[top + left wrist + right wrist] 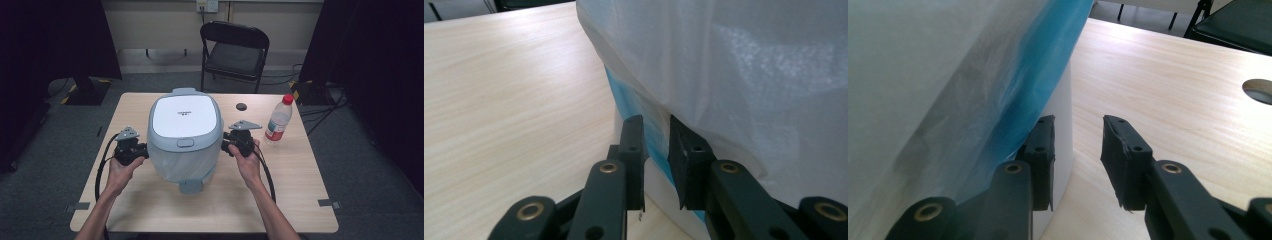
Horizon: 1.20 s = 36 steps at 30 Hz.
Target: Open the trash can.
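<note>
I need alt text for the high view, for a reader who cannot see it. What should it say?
A person's hands hold the left gripper and right gripper against the sides of a large rice cooker on a wooden table. A water bottle stands to its right; a black chair is behind the table.

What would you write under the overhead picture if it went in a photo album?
A person holds a gripper in each hand on either side of a rice cooker, a water bottle nearby on the table.
</note>
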Each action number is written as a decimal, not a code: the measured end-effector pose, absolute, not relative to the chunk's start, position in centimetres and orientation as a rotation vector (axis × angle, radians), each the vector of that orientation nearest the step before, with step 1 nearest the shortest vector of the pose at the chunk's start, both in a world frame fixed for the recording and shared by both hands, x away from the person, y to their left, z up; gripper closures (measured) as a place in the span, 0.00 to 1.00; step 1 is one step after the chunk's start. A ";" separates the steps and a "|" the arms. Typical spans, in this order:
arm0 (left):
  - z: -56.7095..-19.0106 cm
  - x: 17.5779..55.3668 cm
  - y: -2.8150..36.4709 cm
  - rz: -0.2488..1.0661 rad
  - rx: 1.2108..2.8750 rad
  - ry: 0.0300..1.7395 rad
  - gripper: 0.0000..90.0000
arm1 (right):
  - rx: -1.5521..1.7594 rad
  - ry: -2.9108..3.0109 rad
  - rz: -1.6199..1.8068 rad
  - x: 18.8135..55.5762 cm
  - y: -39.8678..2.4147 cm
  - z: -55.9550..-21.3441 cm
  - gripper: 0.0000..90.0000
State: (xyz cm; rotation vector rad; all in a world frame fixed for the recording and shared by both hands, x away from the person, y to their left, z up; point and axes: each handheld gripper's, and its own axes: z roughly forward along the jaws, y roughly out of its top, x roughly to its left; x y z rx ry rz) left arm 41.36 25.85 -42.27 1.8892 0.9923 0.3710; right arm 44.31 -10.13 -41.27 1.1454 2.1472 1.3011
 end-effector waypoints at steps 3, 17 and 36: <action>-42.3 40.8 25.9 0.369 1.896 0.984 0.85 | 1.135 2.153 1.298 43.8 -10.1 -41.2 0.74; -42.7 39.2 26.6 0.286 1.866 0.958 0.85 | 1.137 2.192 1.283 41.3 -10.3 -41.4 0.76; -43.9 39.6 29.9 0.346 1.827 1.087 0.49 | 1.251 2.167 1.261 41.7 -12.3 -41.3 0.38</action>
